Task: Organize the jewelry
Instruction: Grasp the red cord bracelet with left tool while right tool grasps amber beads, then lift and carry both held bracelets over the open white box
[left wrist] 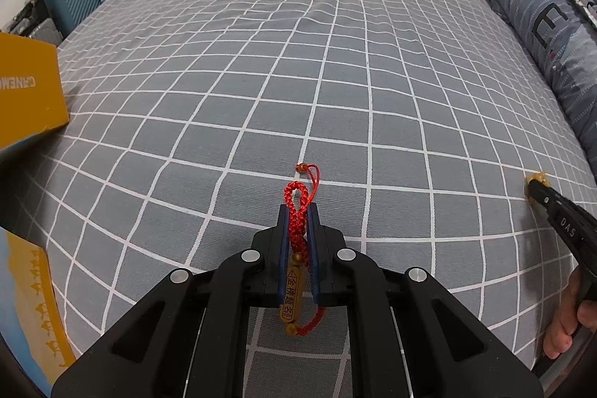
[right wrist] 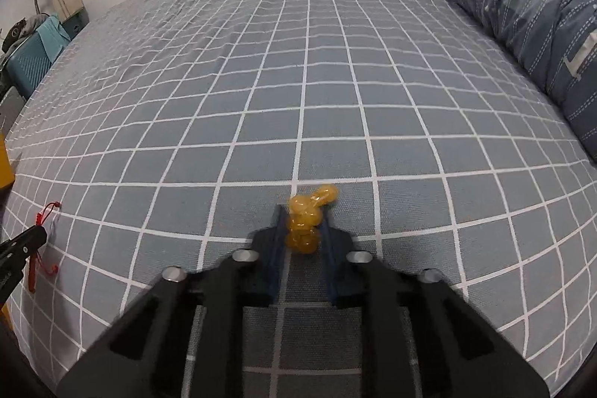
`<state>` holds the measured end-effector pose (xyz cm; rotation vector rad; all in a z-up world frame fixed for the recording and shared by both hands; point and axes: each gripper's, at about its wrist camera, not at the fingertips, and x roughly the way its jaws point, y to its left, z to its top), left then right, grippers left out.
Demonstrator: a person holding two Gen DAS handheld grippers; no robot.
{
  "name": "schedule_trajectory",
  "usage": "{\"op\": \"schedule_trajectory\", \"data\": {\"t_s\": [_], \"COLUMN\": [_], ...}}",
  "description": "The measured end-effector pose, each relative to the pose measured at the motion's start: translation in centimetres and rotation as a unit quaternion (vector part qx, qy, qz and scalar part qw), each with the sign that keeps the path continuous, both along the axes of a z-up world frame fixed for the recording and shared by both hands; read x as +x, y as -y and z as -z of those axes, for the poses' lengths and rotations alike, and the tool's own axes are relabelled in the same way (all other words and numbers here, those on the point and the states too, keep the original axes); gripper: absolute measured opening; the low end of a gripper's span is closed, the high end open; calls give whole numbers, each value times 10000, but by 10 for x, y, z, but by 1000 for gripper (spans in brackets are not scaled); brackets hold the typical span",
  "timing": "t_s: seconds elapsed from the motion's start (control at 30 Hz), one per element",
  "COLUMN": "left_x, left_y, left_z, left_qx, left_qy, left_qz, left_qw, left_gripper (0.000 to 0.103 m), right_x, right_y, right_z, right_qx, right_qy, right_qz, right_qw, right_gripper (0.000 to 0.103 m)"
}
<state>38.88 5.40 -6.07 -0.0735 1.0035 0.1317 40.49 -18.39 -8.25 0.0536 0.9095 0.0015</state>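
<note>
Left wrist view shows the left gripper [left wrist: 297, 211] at the lower centre of the frame, its two blue-padded fingers [left wrist: 284, 241] closed narrow on a red bracelet [left wrist: 297, 224]. The bracelet is a braided cord folded into a loop that sticks out past the fingertips, with a thin red string and a small gold bead trailing onto the bed [left wrist: 261, 81]. Behind the pads hangs a tan wooden bar charm [left wrist: 291, 297] carved with characters, round beads at both ends. The bed is covered in grey woven cloth crossed by thin white lines in a square grid, slightly rippled toward the top. At the left edge sits a yellow box [left wrist: 26, 92], smooth card with printed letters, and at the upper right lies a rolled quilt [left wrist: 552, 36], blue-grey with dashed stripes. The right gripper [left wrist: 531, 187] enters from the right edge of this view, a hand [left wrist: 571, 319] on its handle. Right wrist view alone shows what that gripper [right wrist: 303, 211] holds: amber beads [right wrist: 304, 219], round, glossy and translucent, bunched between its blue pads, a few spilling past the tips just above the bed. At its left edge, the left gripper [right wrist: 26, 241] appears with red cord dangling below.
</note>
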Motion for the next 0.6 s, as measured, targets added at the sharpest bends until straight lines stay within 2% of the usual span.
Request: {"op": "schedule_trajectory", "data": {"t_s": [0.6], "left_x": [-17], "left_y": [6], "left_z": [-24], "left_qx": [4], "left_qy": [213], "left_qz": [26], "left_qw": [9998], "left_gripper": [8], "right_x": [-24], "right_y": [-6], "right_z": [-30], "right_qx": [21], "right_qy": [299], "right_qz": [-70], "right_qw": [9995], "right_gripper": [9]}}
